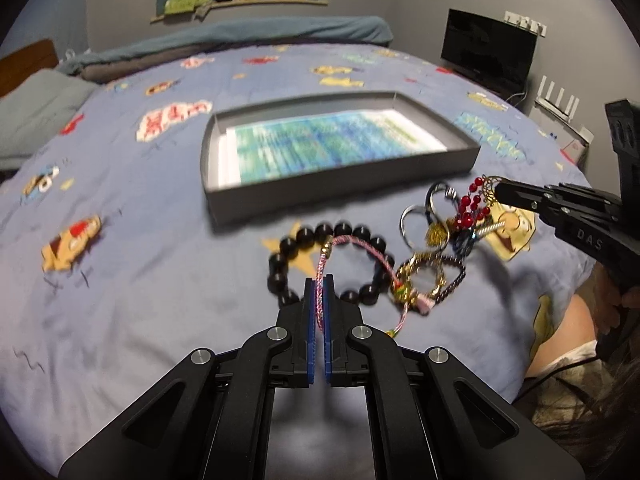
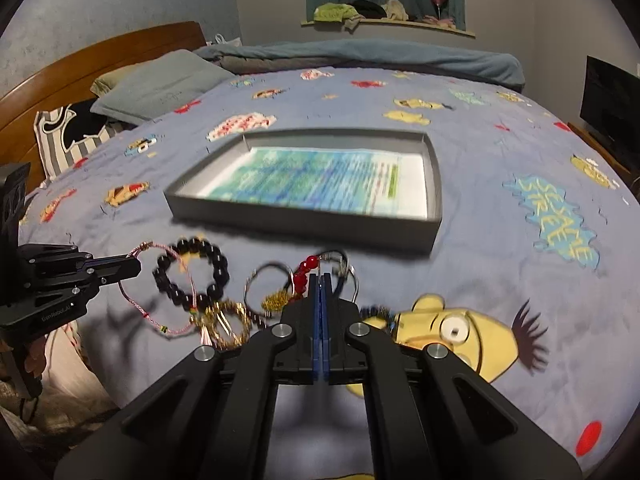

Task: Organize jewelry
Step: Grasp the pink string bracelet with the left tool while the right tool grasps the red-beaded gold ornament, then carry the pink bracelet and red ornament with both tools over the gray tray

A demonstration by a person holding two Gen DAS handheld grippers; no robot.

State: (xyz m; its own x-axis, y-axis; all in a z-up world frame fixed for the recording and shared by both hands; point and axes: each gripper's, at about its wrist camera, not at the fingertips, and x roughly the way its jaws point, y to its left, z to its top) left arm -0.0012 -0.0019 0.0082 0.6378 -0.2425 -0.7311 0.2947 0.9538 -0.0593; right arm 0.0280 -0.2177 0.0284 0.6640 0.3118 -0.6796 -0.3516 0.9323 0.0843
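A heap of jewelry lies on the blue bedspread in front of a grey tray (image 1: 468, 152). My left gripper (image 1: 319, 280) is shut on a pink braided cord bracelet (image 1: 362, 246), which crosses a black bead bracelet (image 1: 288, 246). My right gripper (image 2: 319, 278) is shut on a red bead piece (image 2: 306, 268) with a gold charm; it also shows in the left wrist view (image 1: 472, 202), held by the right gripper (image 1: 498, 192). A gold chain bracelet (image 1: 420, 280) and silver rings (image 1: 414, 220) lie between them. The left gripper (image 2: 138, 258) appears in the right wrist view holding the pink cord (image 2: 136, 302).
The grey tray (image 2: 434, 184) holds a blue-green printed sheet (image 2: 312, 180). Pillows (image 2: 160, 84) and a wooden headboard (image 2: 100, 56) are at the left. A black monitor (image 1: 488, 50) stands at the right. A folded blanket (image 1: 240, 36) lies along the bed's far edge.
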